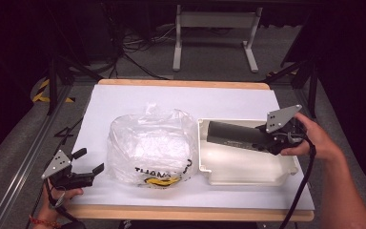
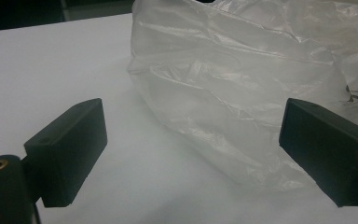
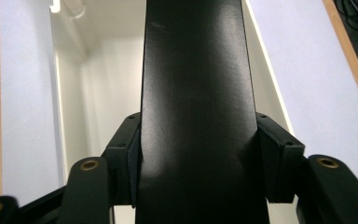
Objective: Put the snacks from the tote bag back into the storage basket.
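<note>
A long dark block (image 1: 236,135) was held by the right gripper (image 1: 277,139), clamped at one end between jaws that pressed on both of its flat sides, as was plainly seen in the right gripper view (image 3: 196,116). The block was carried level over the white tray (image 1: 248,177), its free end pointing toward the plastic bag (image 1: 150,145); whether it touched the tray floor could not be told. It was judged that the pick-up had been done and that the block remained to be either set down in the tray or taken out of it toward the bag; which of the two was meant could not be settled from the pictures.

The left gripper (image 1: 88,161) was kept near the front left corner of the white table (image 1: 124,98), its jaws spread wide with nothing between them. In the left gripper view the bag (image 2: 242,84) was seen just ahead of the two black pads (image 2: 70,149), not yet touched. The bag, crumpled and clear with dark lettering and a yellow mark at its front, lay between the left gripper and the tray, its side just beside the tray's left wall. The block was thus well apart from the left gripper and gripped firmly by the right.
</note>
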`<state>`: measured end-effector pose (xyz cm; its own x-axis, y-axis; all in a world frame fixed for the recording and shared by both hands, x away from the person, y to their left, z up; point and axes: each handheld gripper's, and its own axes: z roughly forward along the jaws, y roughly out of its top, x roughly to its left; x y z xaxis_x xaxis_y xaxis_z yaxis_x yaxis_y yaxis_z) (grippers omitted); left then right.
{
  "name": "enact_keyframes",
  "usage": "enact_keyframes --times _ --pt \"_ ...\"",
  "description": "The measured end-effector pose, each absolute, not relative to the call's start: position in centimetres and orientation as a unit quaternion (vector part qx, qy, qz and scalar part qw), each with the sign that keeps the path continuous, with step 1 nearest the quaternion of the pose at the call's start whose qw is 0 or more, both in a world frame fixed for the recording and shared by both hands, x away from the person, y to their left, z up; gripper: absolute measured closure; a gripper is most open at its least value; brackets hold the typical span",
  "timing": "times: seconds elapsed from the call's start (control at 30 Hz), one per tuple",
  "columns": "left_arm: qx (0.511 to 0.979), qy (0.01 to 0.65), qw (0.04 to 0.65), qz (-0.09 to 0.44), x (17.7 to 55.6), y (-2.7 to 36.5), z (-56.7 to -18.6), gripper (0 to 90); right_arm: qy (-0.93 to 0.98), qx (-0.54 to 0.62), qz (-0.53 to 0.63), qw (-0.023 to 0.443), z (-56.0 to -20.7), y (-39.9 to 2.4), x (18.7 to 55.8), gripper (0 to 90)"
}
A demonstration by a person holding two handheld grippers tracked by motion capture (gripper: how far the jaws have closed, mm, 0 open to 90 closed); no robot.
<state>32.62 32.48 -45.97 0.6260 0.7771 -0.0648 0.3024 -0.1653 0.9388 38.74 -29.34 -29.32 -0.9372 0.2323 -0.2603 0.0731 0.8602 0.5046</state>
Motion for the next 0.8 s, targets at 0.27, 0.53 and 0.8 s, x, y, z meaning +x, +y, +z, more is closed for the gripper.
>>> enact_keyframes --times 0.27,0.53,0.8 --pt "0.732 0.368 0.528 0.224 32.6 32.5 -45.9 8.5 0.957 0.086 0.235 0.148 -30.1 -30.0 38.8 42.8" --pt "0.731 0.369 0.528 0.224 32.6 32.5 -45.9 8.5 0.963 0.086 0.217 0.135 -30.8 -30.2 39.3 42.8" --pt "0.73 0.371 0.529 0.224 32.6 32.4 -46.0 8.5 0.971 0.075 0.196 0.115 -32.1 -30.0 40.0 42.7"
